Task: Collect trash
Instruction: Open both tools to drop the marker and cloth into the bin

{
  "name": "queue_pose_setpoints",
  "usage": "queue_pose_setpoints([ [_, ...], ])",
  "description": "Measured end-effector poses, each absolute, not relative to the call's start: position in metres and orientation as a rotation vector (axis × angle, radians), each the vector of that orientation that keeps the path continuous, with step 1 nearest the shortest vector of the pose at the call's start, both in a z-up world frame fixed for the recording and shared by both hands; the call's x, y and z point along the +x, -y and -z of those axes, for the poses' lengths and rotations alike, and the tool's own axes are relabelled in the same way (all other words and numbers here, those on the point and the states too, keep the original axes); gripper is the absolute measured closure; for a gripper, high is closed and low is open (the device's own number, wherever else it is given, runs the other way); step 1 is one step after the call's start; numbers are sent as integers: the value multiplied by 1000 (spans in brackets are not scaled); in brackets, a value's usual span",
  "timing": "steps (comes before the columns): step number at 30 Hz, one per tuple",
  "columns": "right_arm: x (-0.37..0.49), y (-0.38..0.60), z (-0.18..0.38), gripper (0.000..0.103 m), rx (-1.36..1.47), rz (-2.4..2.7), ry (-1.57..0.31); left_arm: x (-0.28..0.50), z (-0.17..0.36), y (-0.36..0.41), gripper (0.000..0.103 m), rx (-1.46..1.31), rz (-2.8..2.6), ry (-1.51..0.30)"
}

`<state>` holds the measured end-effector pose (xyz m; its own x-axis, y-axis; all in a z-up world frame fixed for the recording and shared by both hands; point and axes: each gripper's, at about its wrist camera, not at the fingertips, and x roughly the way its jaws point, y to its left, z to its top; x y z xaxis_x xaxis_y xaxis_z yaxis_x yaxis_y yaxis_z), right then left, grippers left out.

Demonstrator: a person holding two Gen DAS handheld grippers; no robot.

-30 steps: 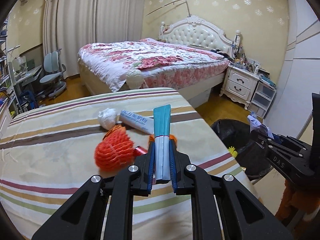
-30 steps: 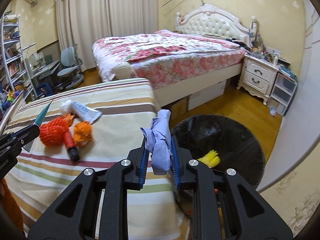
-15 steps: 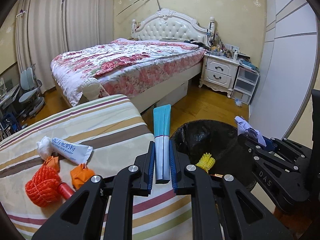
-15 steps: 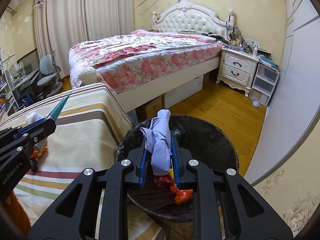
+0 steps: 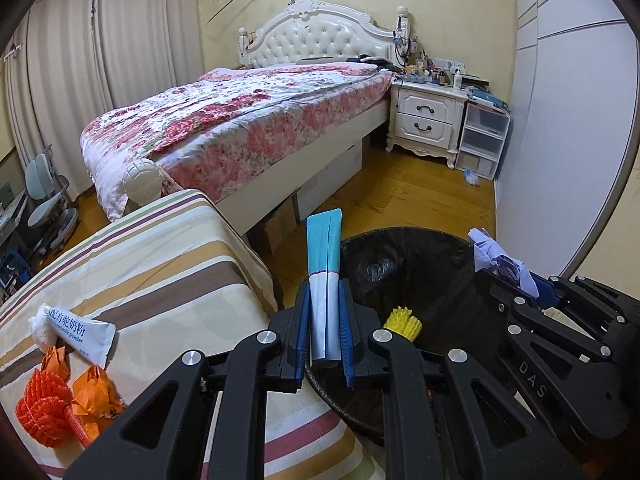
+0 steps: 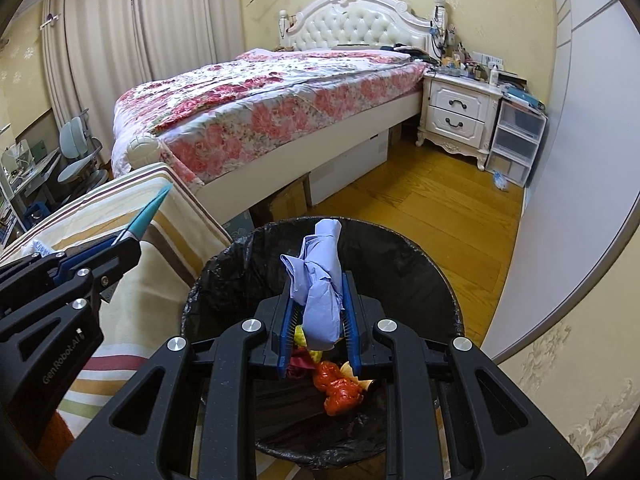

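Observation:
My left gripper (image 5: 325, 334) is shut on a teal and white tube wrapper (image 5: 325, 256) and holds it at the near left rim of the black-lined trash bin (image 5: 404, 248). My right gripper (image 6: 320, 326) is shut on a crumpled pale blue tissue (image 6: 318, 280) and holds it over the bin's opening (image 6: 408, 276). Yellow, red and orange scraps (image 6: 338, 384) lie inside the bin. On the striped table (image 5: 160, 264) lie a white sachet (image 5: 80, 330), a white wad (image 5: 38, 326), an orange net ball (image 5: 40, 412) and an orange wrapper (image 5: 94, 394).
A bed with a floral cover (image 5: 240, 116) stands behind the table and bin. A white nightstand (image 5: 426, 118) and plastic drawers (image 5: 482, 138) are at the far right. A white wardrobe wall (image 6: 576, 160) runs close to the bin's right. Wooden floor (image 6: 432, 208) lies beyond.
Both grippers have swung right, away from the table, to the bin. The tissue is now over the bin's opening and the tube wrapper is at its rim. Both grips are unchanged.

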<state>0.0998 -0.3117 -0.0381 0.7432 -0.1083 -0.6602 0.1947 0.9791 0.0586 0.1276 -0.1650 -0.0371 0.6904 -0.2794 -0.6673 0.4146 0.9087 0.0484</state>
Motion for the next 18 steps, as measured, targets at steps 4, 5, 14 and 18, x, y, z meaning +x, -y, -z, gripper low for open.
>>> queue_pose_setpoints([
  [4, 101, 316, 41, 82, 131, 176, -720, 130, 43, 171, 88, 220, 393, -718],
  [5, 101, 317, 42, 82, 132, 179, -721, 132, 43, 173, 88, 224, 392, -719],
  [14, 106, 323, 46, 82, 144, 193, -730, 138, 54, 177, 84, 242, 374, -744],
  [18, 104, 326, 45, 73, 155, 207, -718, 139, 54, 175, 57, 239, 360, -745],
])
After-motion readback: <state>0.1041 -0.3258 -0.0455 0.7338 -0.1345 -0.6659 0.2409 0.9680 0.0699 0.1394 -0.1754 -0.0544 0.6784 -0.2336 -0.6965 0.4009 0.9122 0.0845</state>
